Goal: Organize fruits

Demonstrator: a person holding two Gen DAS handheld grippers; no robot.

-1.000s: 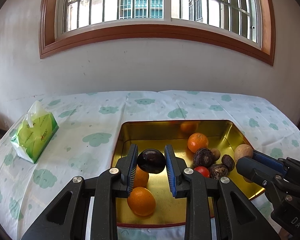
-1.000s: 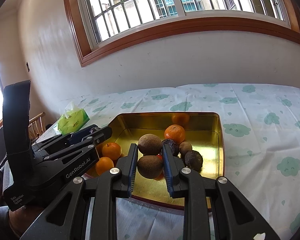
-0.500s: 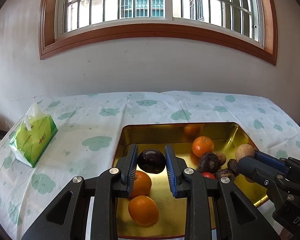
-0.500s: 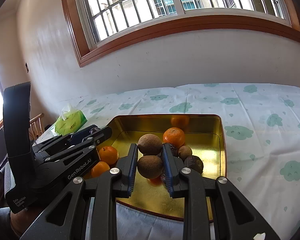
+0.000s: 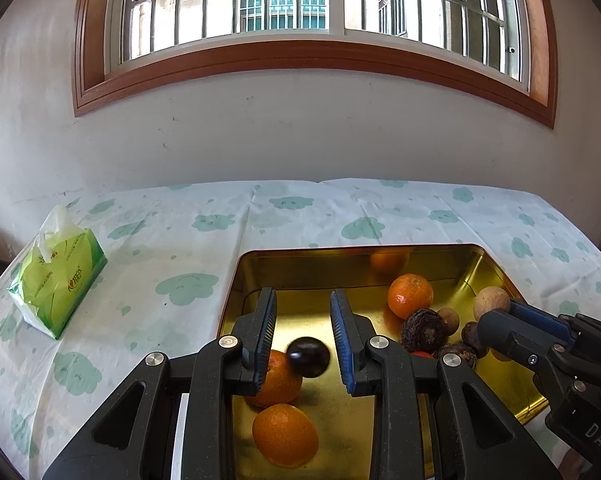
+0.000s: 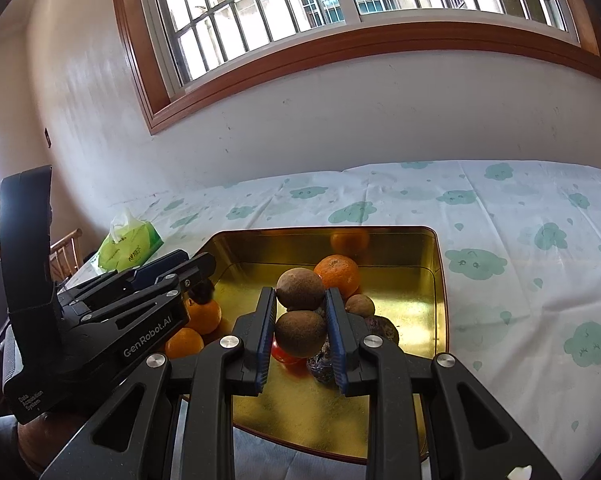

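Fruits half-hidden: left gripper (image 5: 303, 338) spread above blurred dark plum (image 5: 308, 357); right gripper (image 6: 300, 322) pinching brown fruit (image 6: 299, 333).

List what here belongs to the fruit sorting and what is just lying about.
Belongs to the job: gold tray, oranges, dark plum beneath the open left claw, brown fruit in the right claw.

Lying about: tissue pack, tablecloth.

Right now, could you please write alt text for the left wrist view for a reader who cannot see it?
The left gripper hangs open over a gold tray, a dark round fruit loose between its jaws above two oranges. At right, the right gripper holds a brown fruit; a green tissue pack lies left.
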